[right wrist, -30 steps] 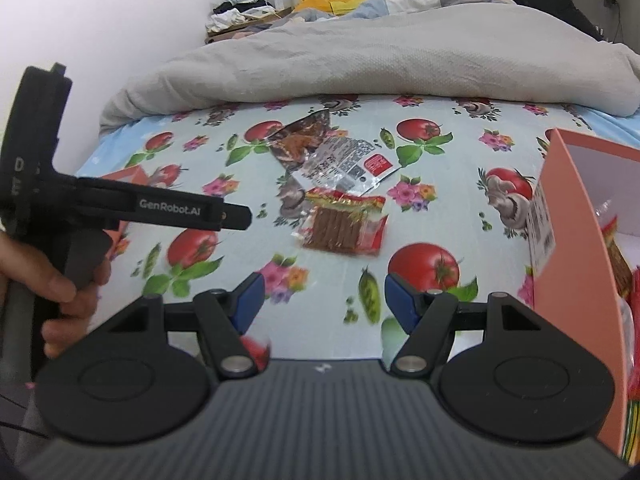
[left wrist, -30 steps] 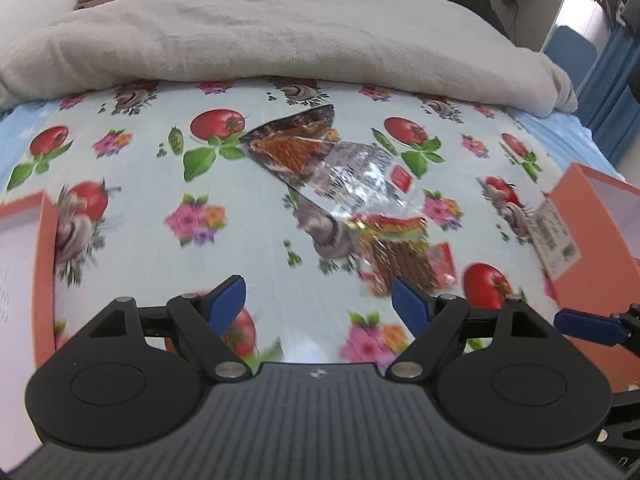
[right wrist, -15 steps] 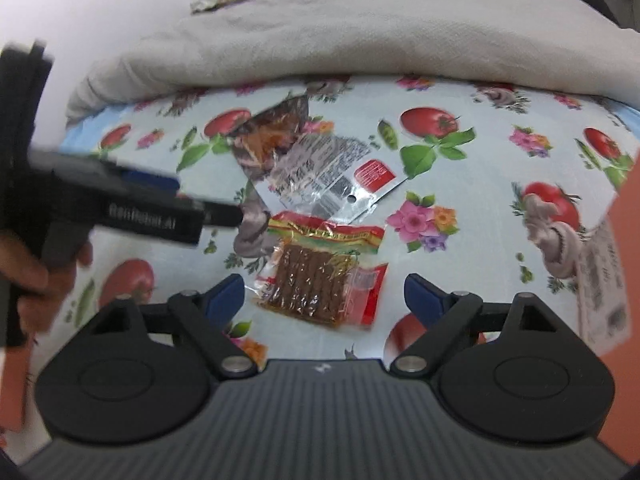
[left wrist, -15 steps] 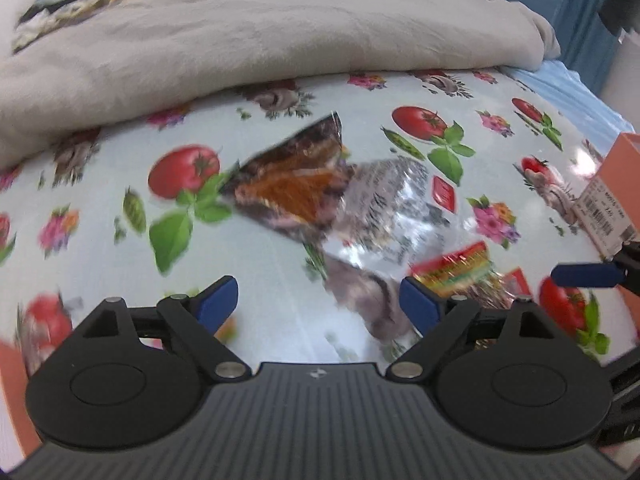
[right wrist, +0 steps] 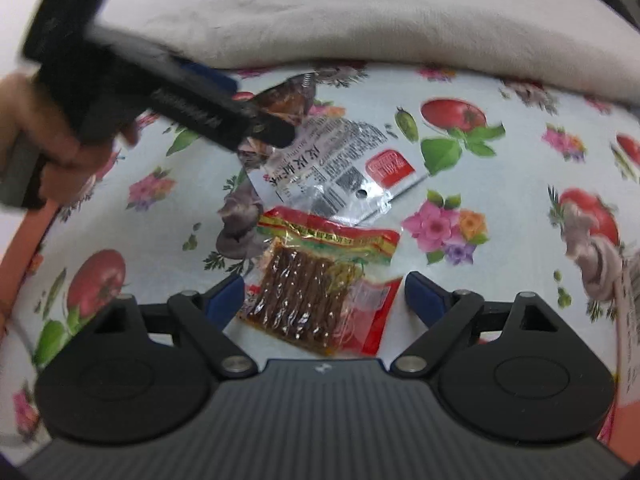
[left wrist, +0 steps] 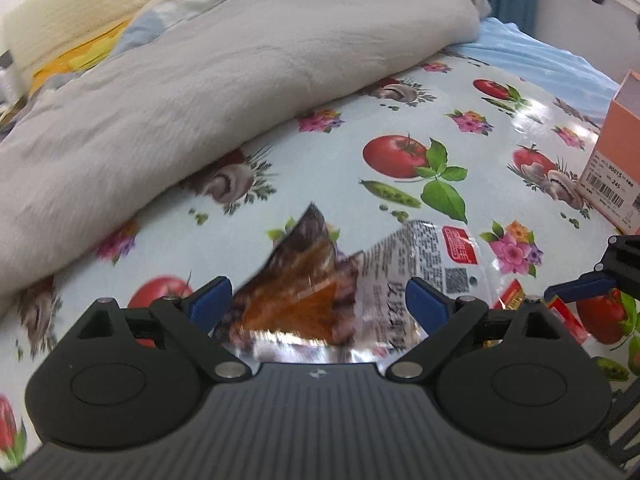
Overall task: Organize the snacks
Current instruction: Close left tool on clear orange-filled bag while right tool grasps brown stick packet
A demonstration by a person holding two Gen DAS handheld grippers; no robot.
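Two packets are lying on the tomato-print cloth [right wrist: 500, 208] spread over the bed, and each gripper is lining up on one of them.

The left gripper [left wrist: 318, 300] is hanging low with its jaws released, spread wide so that the brown-and-silver snack packet [left wrist: 320, 304] is sitting between the blue fingertips [left wrist: 210, 300], filling the gap from 9 to 3 o'clock. The wide spread is probably meant to clear the packet's crumpled, raised edge before closing. In the right wrist view this same packet [right wrist: 336, 160] is lying toward 12 o'clock, with the left gripper's black body crossing it from 10 o'clock.

The right gripper [right wrist: 324, 300] is also standing with its jaws released, bracketing the red packet of brown sticks [right wrist: 320, 288], which is lying flat just below centre, its upper edge touching or overlapping the silver packet. No pad seems to be touching it yet.

An orange box [left wrist: 616, 152] is standing at 3 o'clock in the left view, well apart from the packets; it is likely the place the snacks are going. The grey quilt [left wrist: 200, 100] is bunched along the far edge at 12 o'clock, keeping the working patch clear.
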